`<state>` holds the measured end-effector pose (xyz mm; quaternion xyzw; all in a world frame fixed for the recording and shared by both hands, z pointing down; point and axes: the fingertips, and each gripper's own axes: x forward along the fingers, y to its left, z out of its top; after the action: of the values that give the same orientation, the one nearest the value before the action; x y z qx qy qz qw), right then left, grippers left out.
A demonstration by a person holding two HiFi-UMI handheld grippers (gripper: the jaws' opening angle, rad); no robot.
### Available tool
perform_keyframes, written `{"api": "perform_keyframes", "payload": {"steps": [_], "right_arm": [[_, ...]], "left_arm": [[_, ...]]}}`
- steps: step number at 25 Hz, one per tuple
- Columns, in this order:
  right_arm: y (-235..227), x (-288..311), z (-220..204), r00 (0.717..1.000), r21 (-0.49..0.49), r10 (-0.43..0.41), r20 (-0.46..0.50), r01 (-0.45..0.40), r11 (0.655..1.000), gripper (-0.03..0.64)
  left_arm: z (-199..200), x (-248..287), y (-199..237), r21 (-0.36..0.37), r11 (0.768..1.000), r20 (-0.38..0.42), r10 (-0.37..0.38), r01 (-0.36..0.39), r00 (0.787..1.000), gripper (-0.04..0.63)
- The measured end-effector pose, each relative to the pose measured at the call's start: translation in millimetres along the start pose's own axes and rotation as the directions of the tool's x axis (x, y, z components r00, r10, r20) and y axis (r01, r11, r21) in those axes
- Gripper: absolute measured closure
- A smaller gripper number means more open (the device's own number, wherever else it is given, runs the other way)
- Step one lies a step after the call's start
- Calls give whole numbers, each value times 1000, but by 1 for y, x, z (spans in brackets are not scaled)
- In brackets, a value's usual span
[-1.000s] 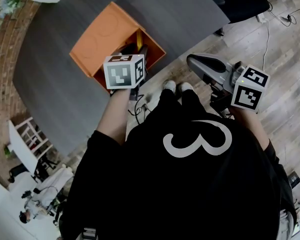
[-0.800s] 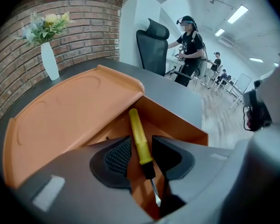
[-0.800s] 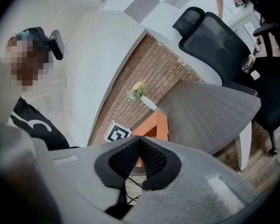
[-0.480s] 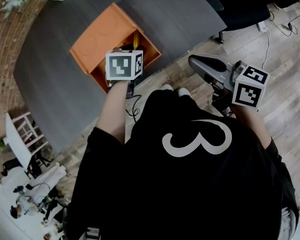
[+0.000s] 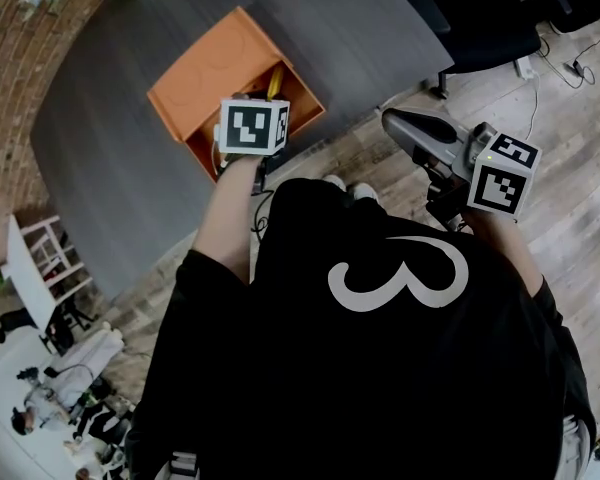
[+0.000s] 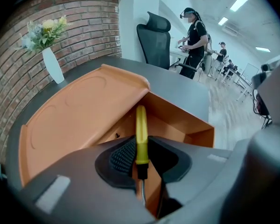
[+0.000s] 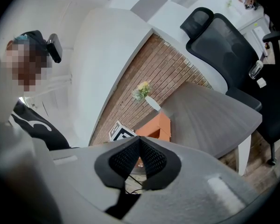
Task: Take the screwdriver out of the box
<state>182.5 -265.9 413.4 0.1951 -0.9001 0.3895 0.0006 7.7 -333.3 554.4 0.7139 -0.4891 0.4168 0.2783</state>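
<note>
An open orange box (image 5: 210, 78) lies on the grey table (image 5: 110, 168), its lid flat to the left. A yellow-handled screwdriver (image 5: 275, 80) stands in the box. My left gripper (image 5: 265, 106) reaches steeply down into the box. In the left gripper view the yellow handle (image 6: 141, 134) runs up between the closing jaws of my left gripper (image 6: 141, 146), and both jaw tips touch it; the black collar and metal shaft show below. My right gripper (image 5: 405, 126) hangs off the table over the wooden floor, shut and holding nothing (image 7: 140, 141). The box (image 7: 158, 125) shows small beyond it.
A white vase with flowers (image 6: 51, 62) stands by the brick wall at the table's far side. A black office chair (image 6: 156, 38) and people stand behind the table. Another chair (image 7: 233, 45) sits at the table's end. A cable (image 5: 265, 208) lies on the floor.
The left gripper's marker cube has shifted a little toward the box and tipped further down. The right gripper has stayed where it was.
</note>
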Motion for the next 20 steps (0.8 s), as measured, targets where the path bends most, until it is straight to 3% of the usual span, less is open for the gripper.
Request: {"api": "perform_keyframes", "payload": {"steps": [5, 9, 13, 16, 20], "right_arm": [[6, -1, 4, 1000, -14, 11, 4, -11, 1000, 615], [14, -3, 0, 1000, -52, 13, -10, -14, 999, 615], [24, -4, 2, 1000, -89, 16, -23, -18, 996, 615], [35, -4, 9, 999, -117, 33, -23, -36, 993, 615], [56, -5, 11, 996, -229, 72, -58, -83, 970, 615]], "left_arm": [[-12, -11, -2, 43, 999, -37, 20, -18, 999, 497], [-21, -26, -3, 98, 992, -46, 88, -83, 995, 497], [-9, -48, -10, 138, 984, 27, 109, -111, 994, 497], [15, -74, -15, 151, 979, 142, 116, -137, 983, 497], [24, -108, -23, 86, 988, 235, 107, -130, 966, 497]]}}
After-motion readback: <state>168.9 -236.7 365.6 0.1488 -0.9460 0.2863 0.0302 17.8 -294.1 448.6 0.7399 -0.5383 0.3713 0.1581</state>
